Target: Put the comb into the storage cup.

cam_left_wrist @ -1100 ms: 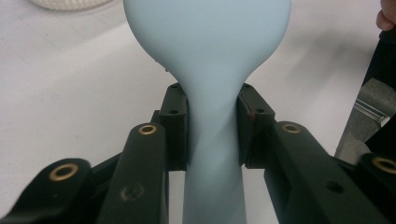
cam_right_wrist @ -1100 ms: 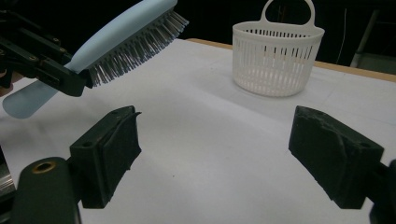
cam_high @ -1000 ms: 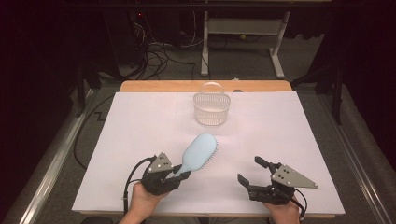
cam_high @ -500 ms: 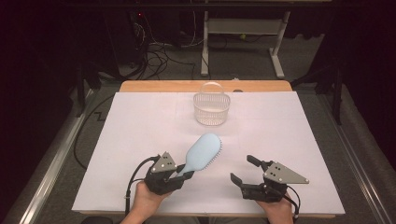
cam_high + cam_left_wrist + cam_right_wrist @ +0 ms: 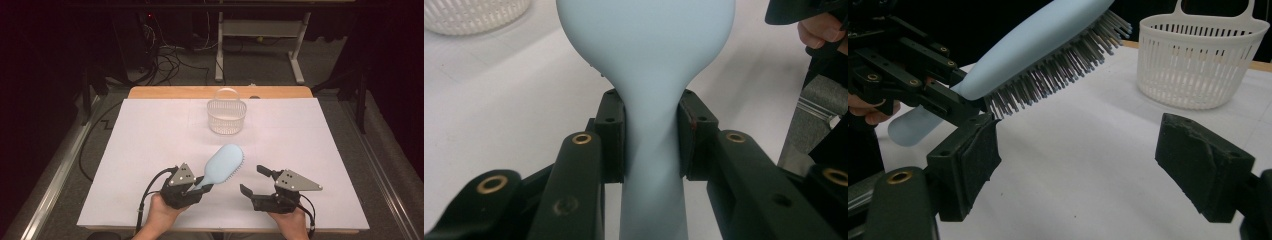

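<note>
- A pale blue plastic hairbrush (image 5: 223, 163) is clamped by its narrow handle between the pads of the left gripper (image 5: 200, 187), seen in the lower middle of the high view; the head is raised off the white table cover (image 5: 150, 145), bristles facing down.
- In the left gripper view, the 2 black pads (image 5: 613, 135) are pressed against both sides of the handle.
- The right gripper (image 5: 255, 181), lower right of the high view, is held with jaws spread wide and nothing between them.
- A white slotted plastic basket (image 5: 226, 116) is seen in the upper middle, well apart from the brush.
- The step in hand is judged a carry; next, the brush would need lifting over the basket rim before release.
</note>
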{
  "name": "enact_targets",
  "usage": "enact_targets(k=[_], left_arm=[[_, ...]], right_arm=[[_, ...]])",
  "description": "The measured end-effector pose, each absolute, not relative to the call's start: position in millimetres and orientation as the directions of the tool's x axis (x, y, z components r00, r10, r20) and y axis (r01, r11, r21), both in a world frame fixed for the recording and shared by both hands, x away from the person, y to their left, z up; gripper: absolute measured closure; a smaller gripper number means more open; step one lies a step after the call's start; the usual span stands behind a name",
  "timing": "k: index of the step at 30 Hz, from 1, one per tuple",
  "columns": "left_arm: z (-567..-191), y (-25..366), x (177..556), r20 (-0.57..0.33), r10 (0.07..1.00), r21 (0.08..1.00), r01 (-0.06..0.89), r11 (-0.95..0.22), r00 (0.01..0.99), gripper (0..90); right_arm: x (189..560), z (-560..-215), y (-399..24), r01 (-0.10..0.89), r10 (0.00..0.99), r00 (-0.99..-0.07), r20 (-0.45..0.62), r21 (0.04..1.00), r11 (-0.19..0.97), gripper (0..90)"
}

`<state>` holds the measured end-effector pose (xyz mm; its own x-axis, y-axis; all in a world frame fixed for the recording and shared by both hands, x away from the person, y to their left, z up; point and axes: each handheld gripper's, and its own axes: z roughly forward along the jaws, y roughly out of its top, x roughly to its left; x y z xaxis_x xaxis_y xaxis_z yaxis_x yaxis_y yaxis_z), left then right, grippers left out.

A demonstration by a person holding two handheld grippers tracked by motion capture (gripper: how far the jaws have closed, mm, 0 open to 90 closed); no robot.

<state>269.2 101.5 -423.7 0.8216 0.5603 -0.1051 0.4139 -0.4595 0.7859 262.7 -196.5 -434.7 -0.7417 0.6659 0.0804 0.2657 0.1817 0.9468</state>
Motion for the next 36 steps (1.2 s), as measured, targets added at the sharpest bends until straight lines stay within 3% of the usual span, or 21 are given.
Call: enact_targets(k=[36], left_arm=[[-428.1,81.7,268.0,-0.064,0.536,0.773,0.382,-0.507,0.842,67.5]], right_arm=[[279.7,-430.5,-173.3,0.367,0.602,-0.773,0.202,0.916,0.163,18.7]])
